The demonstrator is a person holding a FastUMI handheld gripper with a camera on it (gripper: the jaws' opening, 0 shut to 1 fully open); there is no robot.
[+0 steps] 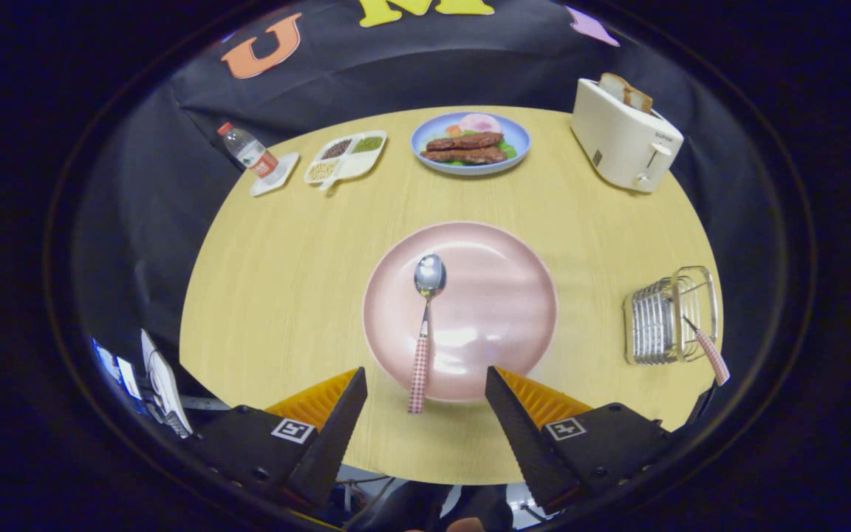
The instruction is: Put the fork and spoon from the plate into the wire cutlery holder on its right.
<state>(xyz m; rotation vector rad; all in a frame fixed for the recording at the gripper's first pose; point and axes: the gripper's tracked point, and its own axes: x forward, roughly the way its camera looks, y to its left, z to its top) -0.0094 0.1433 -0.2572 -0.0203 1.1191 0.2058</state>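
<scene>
Now, the round table fills mid-frame; on it the pink plate sits centre, with the wire holder at right, a checked handle, I judge the fork, already leaning in it. The spoon lies on the plate's left part, handle overhanging the near rim toward me. My gripper is spread wide and empty, the handle end between its fingers. I should drop straight down and pinch mid-handle, squarely.

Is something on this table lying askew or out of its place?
Little. The spoon lies with its handle over the pink plate's rim. A checked handle leans out of the wire cutlery holder. The gripper is open.
</scene>
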